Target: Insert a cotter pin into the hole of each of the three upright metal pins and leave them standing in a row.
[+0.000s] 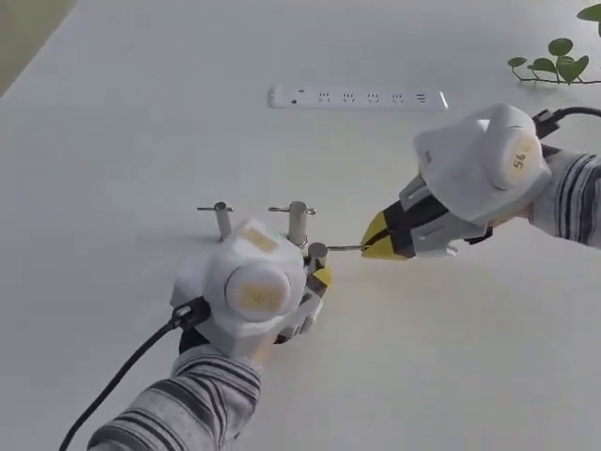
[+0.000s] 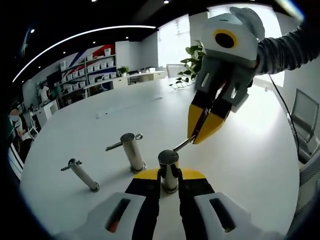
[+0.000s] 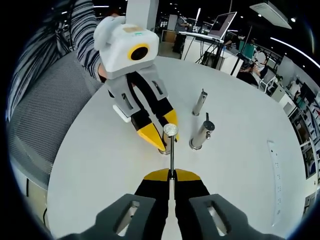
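Now the right gripper (image 3: 171, 175), fingers clenched on the cotter pin (image 3: 171, 156), holds it pointing straight ahead, long axis level, tip meeting the head of the metal pin (image 3: 170, 131) that stands upright between the closed fingers of the left gripper (image 2: 169, 176).

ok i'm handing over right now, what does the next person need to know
Left gripper: shut on the nearest upright pin, steadying it on the table.
Right gripper: shut on a cotter pin, tip at that pin's top; whether it is in the hole I cannot tell.
Done: middle pin and far pin stand with cotters through them.
Left: push this cotter through, release both.
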`<state>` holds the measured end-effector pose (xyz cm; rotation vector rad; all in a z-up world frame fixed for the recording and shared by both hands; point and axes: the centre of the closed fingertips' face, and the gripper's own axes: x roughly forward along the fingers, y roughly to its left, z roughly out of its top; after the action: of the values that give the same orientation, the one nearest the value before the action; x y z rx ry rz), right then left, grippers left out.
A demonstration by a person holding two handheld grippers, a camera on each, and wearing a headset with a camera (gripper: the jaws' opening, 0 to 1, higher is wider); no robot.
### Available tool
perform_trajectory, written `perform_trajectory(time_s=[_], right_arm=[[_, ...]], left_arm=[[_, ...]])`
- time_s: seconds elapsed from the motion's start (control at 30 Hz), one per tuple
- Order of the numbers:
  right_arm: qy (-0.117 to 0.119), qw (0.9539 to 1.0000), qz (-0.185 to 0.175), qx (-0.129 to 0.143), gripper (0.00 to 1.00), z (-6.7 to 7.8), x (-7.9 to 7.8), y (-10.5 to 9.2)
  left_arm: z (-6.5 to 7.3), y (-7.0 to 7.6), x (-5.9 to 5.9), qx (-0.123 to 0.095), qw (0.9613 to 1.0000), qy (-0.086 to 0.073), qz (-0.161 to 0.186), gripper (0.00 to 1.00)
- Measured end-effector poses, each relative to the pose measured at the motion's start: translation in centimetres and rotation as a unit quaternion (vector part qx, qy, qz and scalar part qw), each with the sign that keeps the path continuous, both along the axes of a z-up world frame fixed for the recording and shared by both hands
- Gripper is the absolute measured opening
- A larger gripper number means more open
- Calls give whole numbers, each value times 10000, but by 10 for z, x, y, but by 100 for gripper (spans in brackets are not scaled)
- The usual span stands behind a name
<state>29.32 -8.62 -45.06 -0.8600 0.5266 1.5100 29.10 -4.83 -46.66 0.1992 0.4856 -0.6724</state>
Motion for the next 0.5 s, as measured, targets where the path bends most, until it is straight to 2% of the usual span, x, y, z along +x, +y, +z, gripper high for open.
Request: perform_trajectory(time_s=[0.2, 0.5], right_arm=[[-9, 10000, 7, 19, 0, 0, -1, 2], [5, 10000, -4, -10, 0, 1, -4, 2]], left_arm=[[0, -1, 0, 2, 9998, 5, -202, 10], [0, -1, -1, -105, 9984, 69, -553, 10]])
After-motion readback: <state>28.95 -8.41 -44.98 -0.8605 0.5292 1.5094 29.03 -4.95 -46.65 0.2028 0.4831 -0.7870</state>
